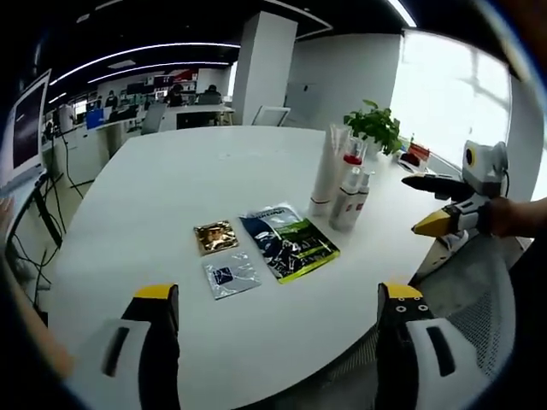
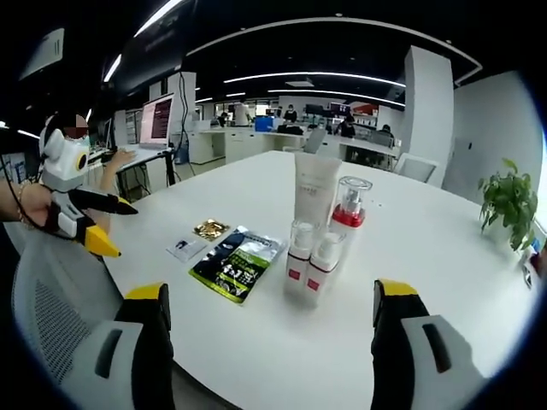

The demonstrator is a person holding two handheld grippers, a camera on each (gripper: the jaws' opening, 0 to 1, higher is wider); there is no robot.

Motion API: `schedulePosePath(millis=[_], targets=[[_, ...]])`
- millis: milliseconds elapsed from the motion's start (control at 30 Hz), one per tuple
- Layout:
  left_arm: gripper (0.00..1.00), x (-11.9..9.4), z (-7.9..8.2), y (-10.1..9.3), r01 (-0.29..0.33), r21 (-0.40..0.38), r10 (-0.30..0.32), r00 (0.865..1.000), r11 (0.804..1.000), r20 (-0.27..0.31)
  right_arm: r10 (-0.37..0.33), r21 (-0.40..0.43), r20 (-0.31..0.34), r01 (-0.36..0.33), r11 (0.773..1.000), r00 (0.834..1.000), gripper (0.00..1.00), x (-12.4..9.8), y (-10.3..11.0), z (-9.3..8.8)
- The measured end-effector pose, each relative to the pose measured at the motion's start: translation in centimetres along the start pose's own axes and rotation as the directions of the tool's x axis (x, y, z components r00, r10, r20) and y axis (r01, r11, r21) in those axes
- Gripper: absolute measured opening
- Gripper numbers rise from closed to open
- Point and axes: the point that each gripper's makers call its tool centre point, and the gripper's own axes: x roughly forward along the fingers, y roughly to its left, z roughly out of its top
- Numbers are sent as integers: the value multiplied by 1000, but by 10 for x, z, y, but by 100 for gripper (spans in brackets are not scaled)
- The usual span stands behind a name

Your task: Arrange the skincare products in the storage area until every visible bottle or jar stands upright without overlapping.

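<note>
Hand-held grippers held apart and empty over the near edge of the white worktop (image 1: 171,196).

Left hand-held gripper (image 1: 278,312) has its yellow-tipped jaws spread wide with nothing between them; the right hand-held gripper (image 2: 267,307) is likewise spread and empty. Beyond the right one, near the worktop's middle, four skincare products stand upright and close together: two small white bottles (image 2: 309,266) in front, a tall white tube (image 2: 316,188) and a red-collared pump bottle (image 2: 349,205) behind. Beside them lie flat a green-and-dark packet (image 2: 235,263), a gold sachet (image 2: 210,228) and a silver sachet (image 2: 185,248). A potted plant (image 2: 510,202) stands toward the far edge.
</note>
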Motion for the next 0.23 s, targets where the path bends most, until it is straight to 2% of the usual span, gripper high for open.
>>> schedulePosePath(millis=[233], targets=[[90,0,-1,1,-1,0,1,1000,1000,-1,1,0,-6,-1,1000,1000,98,-1,1,0]])
